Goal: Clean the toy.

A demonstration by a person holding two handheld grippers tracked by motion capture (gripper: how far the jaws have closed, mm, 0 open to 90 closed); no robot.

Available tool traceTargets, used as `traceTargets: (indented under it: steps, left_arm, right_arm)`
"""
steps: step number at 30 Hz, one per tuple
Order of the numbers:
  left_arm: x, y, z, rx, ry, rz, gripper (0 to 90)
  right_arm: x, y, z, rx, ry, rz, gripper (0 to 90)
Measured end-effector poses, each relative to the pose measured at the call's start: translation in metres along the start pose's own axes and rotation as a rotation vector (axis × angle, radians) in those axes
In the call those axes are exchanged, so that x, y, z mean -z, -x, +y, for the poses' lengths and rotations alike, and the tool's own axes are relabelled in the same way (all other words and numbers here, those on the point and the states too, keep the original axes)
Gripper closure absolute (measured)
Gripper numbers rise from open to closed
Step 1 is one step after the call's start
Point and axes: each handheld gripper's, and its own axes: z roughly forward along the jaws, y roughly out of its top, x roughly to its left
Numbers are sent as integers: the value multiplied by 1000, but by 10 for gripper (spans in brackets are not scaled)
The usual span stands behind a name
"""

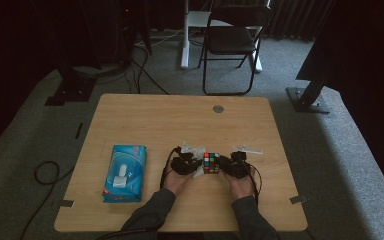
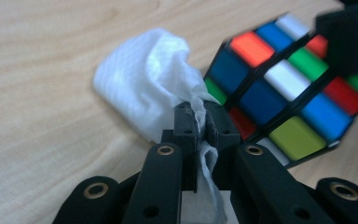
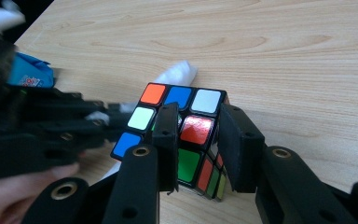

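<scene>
Wooden table (image 1: 145,120), one, pale grain, the largest item I have at hand.

Blue wipe pack (image 1: 125,173), one, lying flat near the table's left side, well apart from my grippers.

Grippers, two, black. I see my left gripper (image 2: 201,119) with its jaws shut tight on a wipe, the white sheet pinched between the pads and trailing down behind them. My right gripper (image 3: 198,133) is clamped on a cube, one jaw on the top face and the other down the cube's side.

Cube (image 3: 182,130), one, a colour puzzle with orange, blue, white, red and green tiles. It sits near the front middle of the table between my two grippers, tilted in the right gripper's hold.

Wipe (image 2: 149,88), one, white and bunched, its loose bulk against the table just beside the cube; whether it touches the cube's face I cannot tell.

Hands, two, one behind each gripper in the high view.
</scene>
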Motion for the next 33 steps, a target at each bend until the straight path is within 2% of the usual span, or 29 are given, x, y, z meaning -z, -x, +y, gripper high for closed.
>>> traceTargets:
  steps: [6,11,15,18,22,25,31,33]
  left_arm:
    - [-1,1,3,-19,-34,16,847]
    - [2,1,3,-22,-30,17,844]
    - [13,-2,5,-14,0,15,844]
    - [27,0,9,-18,42,3,844]
    - [37,6,16,-26,81,-40,844]
    - [36,12,17,-40,73,-55,844]
    - [27,9,9,-6,47,-65,844]
    - [26,9,9,-11,44,-61,844]
  right_arm:
    - [0,0,0,-1,1,-1,692]
    - [0,1,-1,-9,2,6,690]
    - [0,4,-1,-29,1,25,687]
    - [0,3,-1,-25,2,21,688]
    - [0,3,-1,-25,3,20,688]
    - [0,3,-1,-26,4,20,688]
    - [0,3,-1,-26,4,21,688]
    - [0,3,-2,-27,8,21,688]
